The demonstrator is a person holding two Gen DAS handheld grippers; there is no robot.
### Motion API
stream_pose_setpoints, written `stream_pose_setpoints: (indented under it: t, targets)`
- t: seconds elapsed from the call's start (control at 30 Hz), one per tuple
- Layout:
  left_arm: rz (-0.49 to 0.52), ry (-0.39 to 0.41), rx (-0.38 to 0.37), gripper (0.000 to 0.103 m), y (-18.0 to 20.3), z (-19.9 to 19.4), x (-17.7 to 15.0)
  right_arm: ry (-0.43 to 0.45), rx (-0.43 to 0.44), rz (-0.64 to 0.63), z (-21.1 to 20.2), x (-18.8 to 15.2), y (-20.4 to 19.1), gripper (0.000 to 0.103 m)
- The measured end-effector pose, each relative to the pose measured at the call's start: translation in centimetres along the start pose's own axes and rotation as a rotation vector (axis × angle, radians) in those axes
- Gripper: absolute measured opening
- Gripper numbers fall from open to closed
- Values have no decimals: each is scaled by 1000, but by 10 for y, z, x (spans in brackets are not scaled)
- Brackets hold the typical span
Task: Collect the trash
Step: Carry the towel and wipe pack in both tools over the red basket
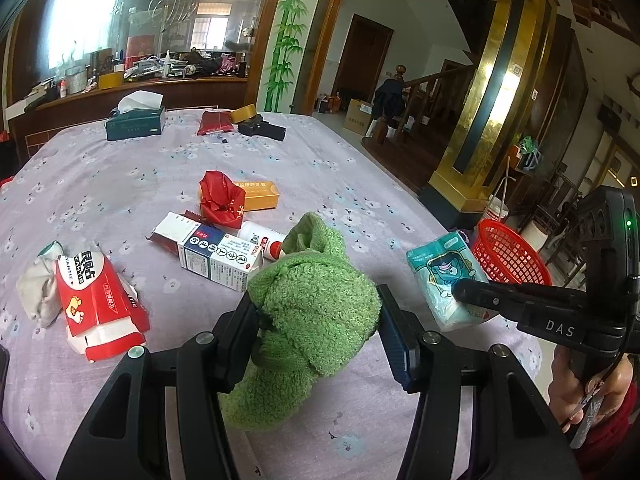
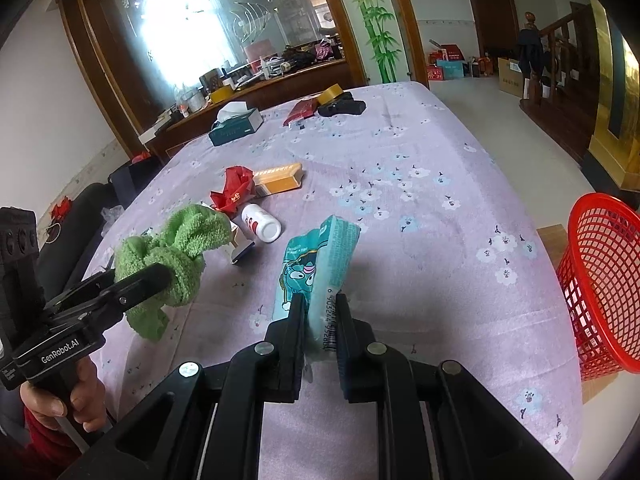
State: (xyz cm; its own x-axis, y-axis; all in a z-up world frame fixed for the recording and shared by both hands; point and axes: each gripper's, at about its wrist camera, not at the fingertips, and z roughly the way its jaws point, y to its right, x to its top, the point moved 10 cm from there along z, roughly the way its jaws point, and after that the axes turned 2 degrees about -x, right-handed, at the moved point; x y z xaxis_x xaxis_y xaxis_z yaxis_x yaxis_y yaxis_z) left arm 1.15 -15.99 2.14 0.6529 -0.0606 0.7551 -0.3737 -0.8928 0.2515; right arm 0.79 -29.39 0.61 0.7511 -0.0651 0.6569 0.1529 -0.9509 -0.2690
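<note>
While our left gripper (image 1: 316, 316) clamps one green towel (image 1: 316, 300) above the table (image 1: 120, 184), our right gripper (image 2: 318, 312) pinches one teal tissue pack (image 2: 320, 256) upright between nearly closed fingers. We count one red basket (image 2: 604, 280) just past the table's right edge, beside the tissue pack in the left wrist view. On the lilac cloth we count, still lying there, one red-and-white wrapper (image 1: 96, 300) touching a crumpled grey rag (image 1: 38, 292), one blue-and-white carton (image 1: 216, 256), one white bottle (image 1: 262, 240), one red crumpled bag (image 1: 220, 198) against one orange box (image 1: 258, 196). Farther back sit one dark green tissue box (image 1: 136, 122), one red packet (image 1: 214, 122), one tape roll (image 1: 244, 114) and one black object (image 1: 264, 130).
</note>
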Motion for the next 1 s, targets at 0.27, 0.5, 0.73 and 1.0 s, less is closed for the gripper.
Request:
stream_pose_setpoints:
  t: [0.27, 0.5, 0.73, 1.0]
  targets:
    - [5, -4, -9, 55, 5, 3, 1, 9, -4, 7, -4, 3, 4, 14]
    - [19, -11, -17, 55, 16, 6, 3, 21, -4, 24, -9, 6, 12, 14]
    - [35, -15, -38, 55, 33, 10, 8, 41, -17, 52, -20, 8, 27, 15]
    - [67, -32, -89, 55, 67, 22, 18, 83, -37, 109, -39, 11, 56, 15]
